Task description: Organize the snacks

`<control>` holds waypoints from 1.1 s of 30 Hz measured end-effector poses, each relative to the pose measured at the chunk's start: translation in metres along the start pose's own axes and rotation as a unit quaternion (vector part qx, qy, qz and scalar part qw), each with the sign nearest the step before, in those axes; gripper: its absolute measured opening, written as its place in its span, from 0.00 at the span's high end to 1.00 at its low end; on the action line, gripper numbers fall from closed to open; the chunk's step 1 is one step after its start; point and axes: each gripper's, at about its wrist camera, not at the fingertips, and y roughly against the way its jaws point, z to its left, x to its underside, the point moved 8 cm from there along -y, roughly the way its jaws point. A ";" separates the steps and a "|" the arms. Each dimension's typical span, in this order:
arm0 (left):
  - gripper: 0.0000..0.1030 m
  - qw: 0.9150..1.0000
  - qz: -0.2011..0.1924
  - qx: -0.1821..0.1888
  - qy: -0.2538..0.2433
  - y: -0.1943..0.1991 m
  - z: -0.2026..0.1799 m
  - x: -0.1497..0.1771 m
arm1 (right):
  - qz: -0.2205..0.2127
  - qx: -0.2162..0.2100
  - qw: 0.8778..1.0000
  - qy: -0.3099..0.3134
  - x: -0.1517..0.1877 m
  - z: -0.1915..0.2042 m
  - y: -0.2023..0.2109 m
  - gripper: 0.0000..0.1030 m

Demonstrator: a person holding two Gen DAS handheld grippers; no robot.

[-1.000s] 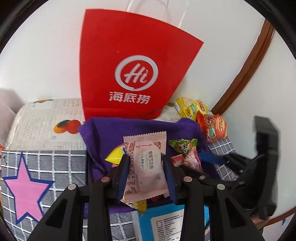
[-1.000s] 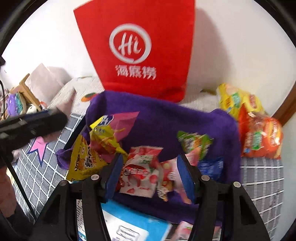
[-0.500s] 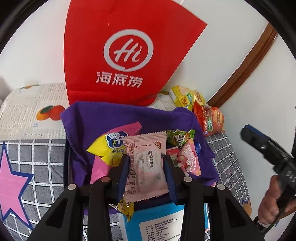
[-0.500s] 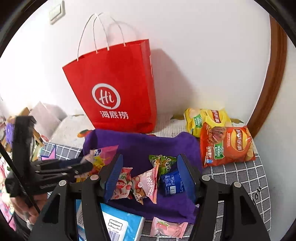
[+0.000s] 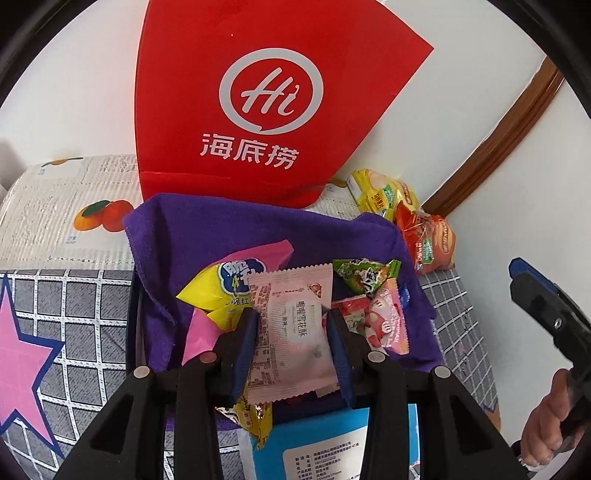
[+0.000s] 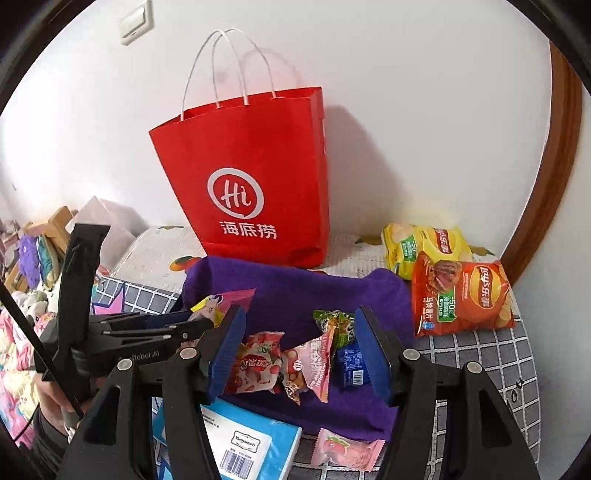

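The left gripper (image 5: 291, 328) pinches a flat pink packet (image 5: 291, 325) with crimped, saw-toothed ends, its blue pads pressed against both long edges. The packet is glossy plastic with small print down one side, and it hangs over a purple cloth (image 5: 207, 236) that looks soft and fleecy, rumpled at its edges. On that cloth lies a heap of small snacks: a shiny yellow and pink pouch (image 5: 229, 280), a green packet (image 5: 364, 273) twisted to a point, and a pink and red wrapper (image 5: 384, 321).

The right gripper (image 6: 299, 350) stands spread with nothing between its pads, held above the same heap; seen from there, a red strawberry packet (image 6: 258, 365) and a little blue wrapper (image 6: 351, 363) lie below the gap. A hand (image 5: 546, 417) grips its handle at the edge of the left view.

Behind the cloth a red paper bag (image 6: 255, 177) stands upright against the wall, stiff and smooth, with white cord handles and a white round logo. To its right two puffy crisp bags lean together, a yellow one (image 6: 424, 240) behind an orange one (image 6: 461, 295). Near the front lies a blue and white box (image 6: 251, 443) and a flat peach-pink packet (image 6: 343, 448).

Everything rests on a bed cover (image 5: 85, 295) of grey with a white grid and a large pink star; further back is a pale quilted sheet (image 5: 55, 199) printed with oranges. The wall (image 6: 406, 92) is plain white, with a switch plate (image 6: 136, 22) high up and a curved brown wooden trim (image 6: 554, 166) at the right.
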 end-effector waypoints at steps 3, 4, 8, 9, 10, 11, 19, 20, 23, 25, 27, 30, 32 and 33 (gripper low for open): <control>0.63 1.000 -0.006 0.003 -0.001 0.005 -0.002 -0.002 | -0.004 0.007 1.000 0.010 -0.001 0.002 0.003 0.40; 0.62 1.000 -0.010 0.004 -0.002 0.007 -0.003 -0.003 | -0.007 0.008 1.000 0.010 -0.001 0.002 0.004 0.40; 0.56 0.999 -0.031 0.007 -0.009 0.019 -0.007 -0.007 | -0.012 0.011 1.000 0.011 -0.002 0.003 0.006 0.35; 0.56 0.999 -0.034 0.008 -0.010 0.021 -0.008 -0.008 | -0.012 0.012 1.000 0.012 -0.002 0.003 0.007 0.35; 0.56 0.999 -0.037 0.012 -0.012 0.025 -0.009 -0.009 | -0.013 0.014 1.000 0.015 -0.002 0.004 0.007 0.35; 0.56 0.999 -0.038 0.016 -0.012 0.027 -0.011 -0.010 | -0.014 0.015 1.000 0.016 -0.001 0.004 0.008 0.35; 0.56 0.999 -0.038 0.031 -0.018 0.038 -0.020 -0.009 | 0.005 0.032 0.999 -0.015 0.040 -0.026 0.009 0.35; 0.56 0.999 -0.037 0.031 -0.019 0.038 -0.021 -0.009 | 0.020 0.038 0.999 -0.022 0.050 -0.032 0.005 0.35; 0.56 0.999 -0.036 0.034 -0.021 0.038 -0.023 -0.008 | 0.060 0.046 0.996 -0.043 0.084 -0.049 -0.007 0.35; 0.56 0.999 -0.033 0.036 -0.022 0.038 -0.026 -0.007 | 0.078 0.042 0.994 -0.061 0.107 -0.058 -0.015 0.34; 0.56 0.998 -0.031 0.039 -0.024 0.039 -0.027 -0.005 | 0.092 0.039 0.992 -0.073 0.124 -0.063 -0.022 0.31; 0.55 0.998 -0.029 0.043 -0.028 0.039 -0.030 -0.004 | 0.117 0.023 0.990 -0.070 0.148 -0.059 -0.033 0.31; 0.55 0.998 -0.031 0.045 -0.030 0.041 -0.031 -0.004 | 0.120 0.026 0.990 -0.076 0.157 -0.059 -0.039 0.31; 0.55 0.998 -0.031 0.045 -0.030 0.041 -0.031 -0.004 | 0.122 0.028 0.989 -0.082 0.160 -0.061 -0.042 0.30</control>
